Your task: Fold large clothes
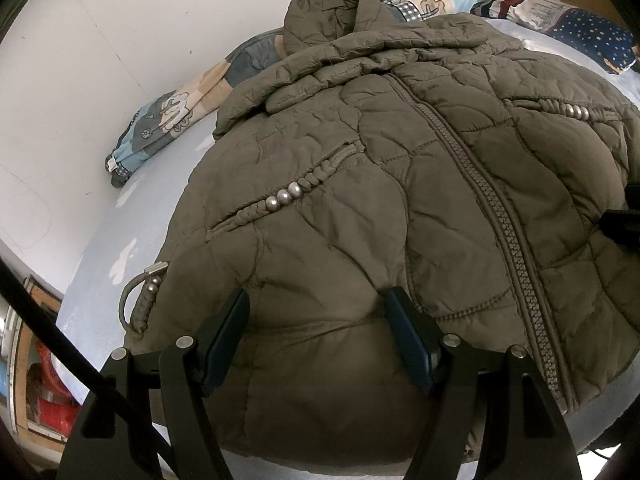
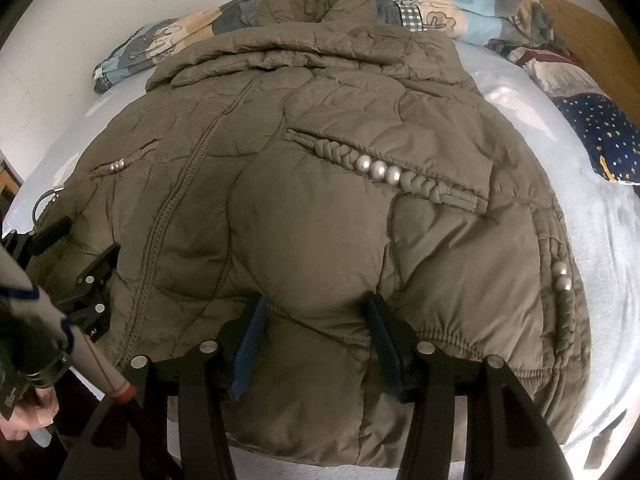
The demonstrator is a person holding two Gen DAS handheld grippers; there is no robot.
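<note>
Lying front-up on a pale blue bed [image 1: 100,312], the olive quilted jacket [image 1: 360,200] fills most of both views, its collar toward twelve o'clock and its hem toward six. The zipper [image 1: 496,216] is closed down the middle, and braided cords with silver beads [image 2: 378,170] cross each chest panel. The sleeves appear to be folded across the shoulders just below the collar.

The left gripper [image 1: 320,312] sits at six o'clock in its own view, jaws apart, with a puffed ridge of the hem panel rising between the fingers; whether the pads press the fabric cannot be told. The right gripper [image 2: 316,316] stands likewise at six o'clock in its view, jaws apart over the hem on the other side of the zipper, fabric bulging between the fingers.

In the right wrist view the left gripper shows at nine o'clock, with a hand [image 2: 24,420] below it at eight. A patchwork quilt [image 2: 160,40] lies beyond the collar, and a starred navy pillow [image 2: 604,136] lies at three o'clock.
</note>
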